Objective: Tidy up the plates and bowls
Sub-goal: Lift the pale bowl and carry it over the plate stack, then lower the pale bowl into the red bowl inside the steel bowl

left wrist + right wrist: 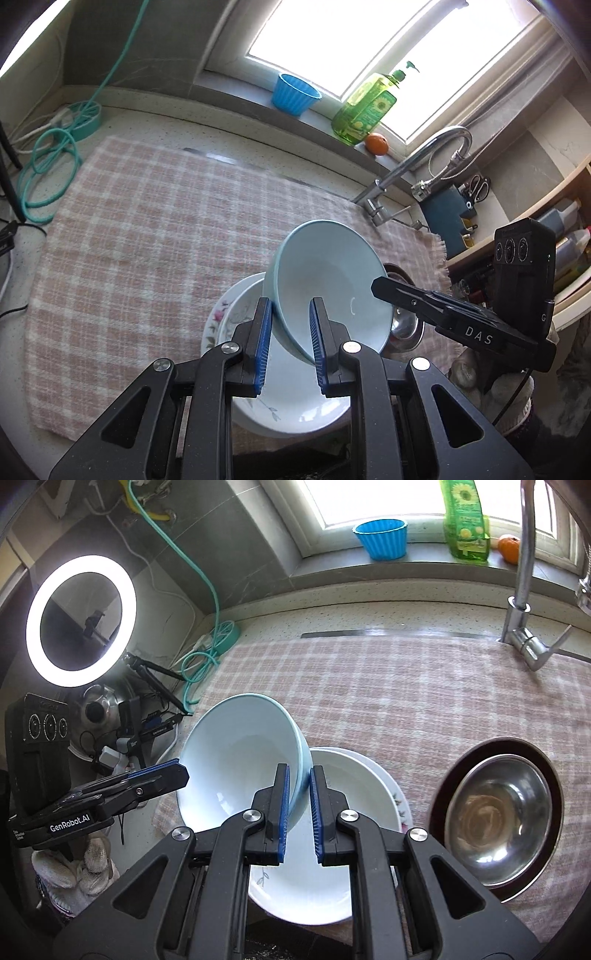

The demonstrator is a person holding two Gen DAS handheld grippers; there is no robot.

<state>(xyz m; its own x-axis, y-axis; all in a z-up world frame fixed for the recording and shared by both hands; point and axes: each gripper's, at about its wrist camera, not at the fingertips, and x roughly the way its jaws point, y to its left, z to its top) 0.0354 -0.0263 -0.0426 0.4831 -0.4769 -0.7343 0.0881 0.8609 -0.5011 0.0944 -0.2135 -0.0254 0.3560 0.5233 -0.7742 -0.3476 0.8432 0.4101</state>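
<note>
Both grippers hold a pale blue bowl [332, 273] [240, 753] tilted above the checked cloth. My left gripper [290, 314] is shut on one side of its rim, and the right gripper [300, 782] is shut on the opposite side. In the left wrist view the right gripper [380, 286] reaches in from the right. The right wrist view has the left gripper [181, 770] coming in from the left. Directly below the blue bowl sits a white bowl [295, 413] [351, 786] on a floral plate [221, 314] [402, 805].
A steel bowl [498, 812] rests on a dark plate [554, 786] to the right on the pink checked cloth [147, 221]. A faucet [524, 590] stands at the back right. The window sill holds a blue cup [384, 539], a soap bottle [465, 524] and an orange [509, 548].
</note>
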